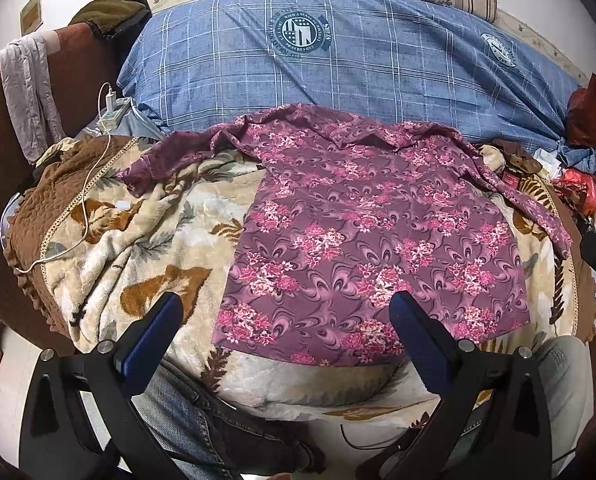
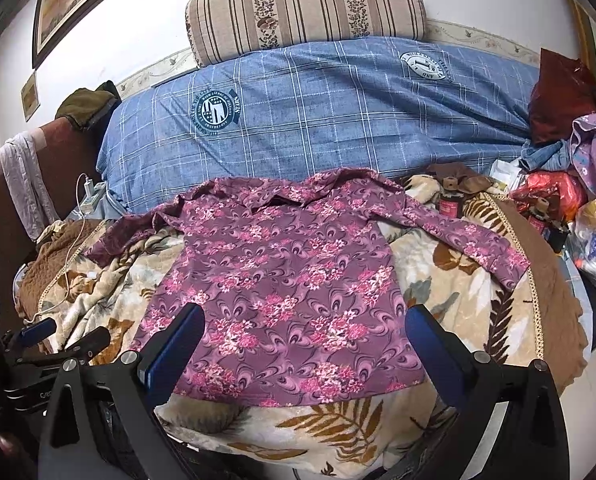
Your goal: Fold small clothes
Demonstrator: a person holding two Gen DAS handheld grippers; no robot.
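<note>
A purple shirt with pink flower print [image 1: 362, 232] [image 2: 286, 280] lies spread flat on a leaf-patterned blanket [image 1: 146, 248] [image 2: 338, 428], collar toward the far side and both sleeves stretched out sideways. My left gripper [image 1: 286, 308] hovers open over the shirt's near left hem, nothing between its blue-padded fingers. My right gripper [image 2: 304, 320] hangs open above the shirt's lower half, also holding nothing. In the right wrist view, the left gripper [image 2: 62, 332] shows at the far left edge.
A blue checked duvet [image 1: 338, 64] [image 2: 318, 120] rises behind the shirt, a striped cushion [image 2: 306, 8] on top. A white charger and cable [image 1: 98, 152] trail over the blanket's left side. Bags, small bottles and loose clothes [image 2: 570, 184] crowd the right. A person's jeans-clad legs [image 1: 202, 424] show below.
</note>
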